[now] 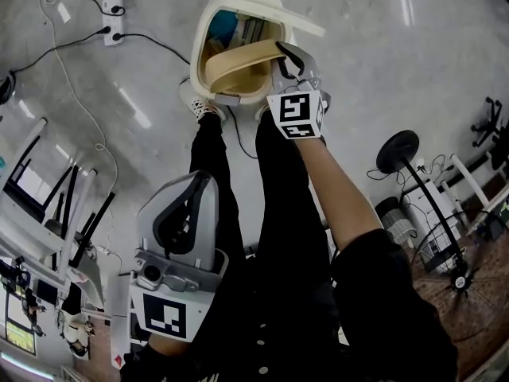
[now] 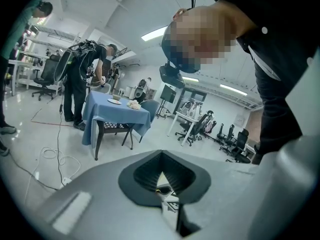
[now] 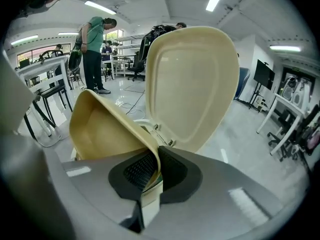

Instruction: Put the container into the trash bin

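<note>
Left gripper (image 1: 191, 205) hangs closest to the lens, well short of the trash bin (image 1: 196, 50), its jaws together with nothing between them, so it has no part in this.

The action is all at the bin. Its lid (image 3: 192, 79) stands open and upright at the far side of the mouth, and a shoe (image 1: 203, 108) sits at the near foot of the bin, possibly on a pedal, though I can't tell. The right gripper (image 1: 288, 58) is clamped on the rim of the tan container (image 1: 238, 66), pads pressing the thin wall from both sides. The container is tipped on its side right at the bin's mouth, partly below the rim by the look of it, with something blue showing deeper inside the bin.

My read is that carrying and lining up are done. What's left is the release, and perhaps a little more lowering first so it drops in cleanly, then shutting the lid.

Around the bin the floor (image 1: 382, 54) is smooth grey concrete with a sheen. A power strip (image 1: 114, 18) and loose cables lie off to the bin's left, and a pedestal fan (image 1: 398, 151) stands off to its right. Away from the bin it's an open workshop: a blue-clothed table (image 2: 114, 109), office chairs (image 2: 235, 144) and people standing at benches.
</note>
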Demonstrator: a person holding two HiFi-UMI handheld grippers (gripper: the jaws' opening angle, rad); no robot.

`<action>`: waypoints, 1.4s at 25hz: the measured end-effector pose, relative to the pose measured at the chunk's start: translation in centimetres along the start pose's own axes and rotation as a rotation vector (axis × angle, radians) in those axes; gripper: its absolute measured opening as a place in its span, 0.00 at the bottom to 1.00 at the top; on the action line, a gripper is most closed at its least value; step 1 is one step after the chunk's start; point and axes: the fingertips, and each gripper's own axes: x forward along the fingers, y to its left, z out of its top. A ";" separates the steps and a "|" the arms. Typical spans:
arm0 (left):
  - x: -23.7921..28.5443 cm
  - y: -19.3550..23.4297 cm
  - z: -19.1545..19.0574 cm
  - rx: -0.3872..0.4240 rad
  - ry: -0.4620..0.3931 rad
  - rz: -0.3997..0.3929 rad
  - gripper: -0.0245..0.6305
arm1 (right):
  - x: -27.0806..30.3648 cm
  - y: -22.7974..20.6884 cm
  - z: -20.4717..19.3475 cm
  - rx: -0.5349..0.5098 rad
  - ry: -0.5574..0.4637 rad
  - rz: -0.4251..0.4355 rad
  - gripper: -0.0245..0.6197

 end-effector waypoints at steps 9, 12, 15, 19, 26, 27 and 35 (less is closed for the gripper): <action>0.5 -0.1 -1.1 -0.016 0.013 -0.010 0.04 | 2.5 0.1 -0.9 -0.047 0.045 -0.015 0.09; 0.6 0.1 -1.2 -0.012 0.017 -0.007 0.04 | 3.2 0.8 -1.4 -0.056 0.059 0.013 0.09; 0.7 0.1 -1.3 -0.014 0.017 -0.005 0.04 | 3.4 1.0 -1.7 -0.055 0.072 0.022 0.09; 0.6 0.2 -1.5 -0.012 0.021 -0.004 0.04 | 3.5 1.3 -1.8 -0.072 0.079 0.017 0.09; 0.8 0.3 -1.4 -0.018 0.018 0.000 0.04 | 3.7 2.1 -2.5 -0.082 0.106 0.045 0.10; 0.8 0.4 -1.4 -0.019 0.017 0.001 0.04 | 3.8 2.4 -2.6 -0.077 0.110 0.064 0.11; 1.1 0.2 -1.2 -0.023 0.014 -0.002 0.04 | 3.7 3.5 -2.4 -0.063 0.094 0.121 0.30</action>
